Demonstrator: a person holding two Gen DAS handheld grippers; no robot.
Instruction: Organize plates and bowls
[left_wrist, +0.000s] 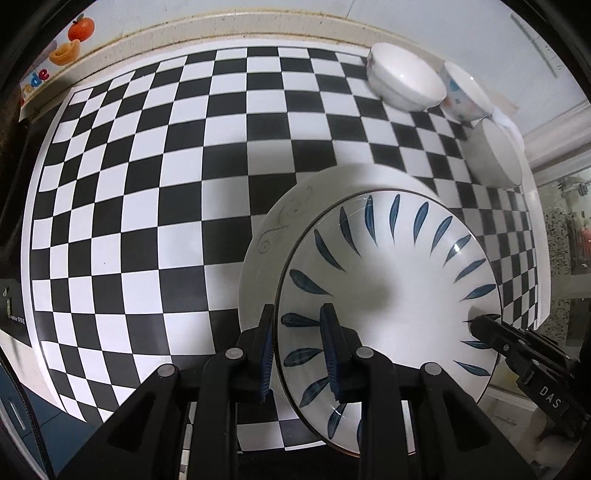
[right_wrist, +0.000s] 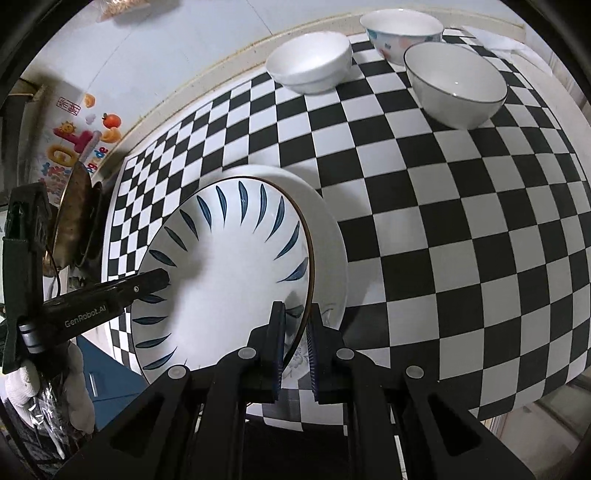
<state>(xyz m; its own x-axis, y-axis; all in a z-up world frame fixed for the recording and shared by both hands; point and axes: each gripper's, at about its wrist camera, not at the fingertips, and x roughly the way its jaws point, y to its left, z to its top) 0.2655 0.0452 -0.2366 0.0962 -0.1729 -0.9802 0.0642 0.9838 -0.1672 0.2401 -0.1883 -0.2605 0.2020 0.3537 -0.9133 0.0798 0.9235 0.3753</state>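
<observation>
A white plate with blue leaf strokes (left_wrist: 391, 291) (right_wrist: 229, 266) is held by both grippers at opposite rims. My left gripper (left_wrist: 297, 354) is shut on its near-left rim, and its tip (right_wrist: 159, 278) shows in the right wrist view. My right gripper (right_wrist: 297, 347) is shut on the other rim and reaches in at the right edge (left_wrist: 480, 326) of the left wrist view. Directly under the plate lies a plain white plate with a faint grey swirl (left_wrist: 280, 229) (right_wrist: 330, 236) on the checkered table. Whether the two plates touch I cannot tell.
Three bowls stand at the table's far corner: a plain white one (left_wrist: 406, 79) (right_wrist: 310, 61), a patterned one (left_wrist: 463, 92) (right_wrist: 399, 33), and a dark-rimmed white one (left_wrist: 495, 155) (right_wrist: 456, 83). A pan (right_wrist: 74, 221) sits past the table's left edge. A gloved hand (right_wrist: 74, 373) holds the left gripper.
</observation>
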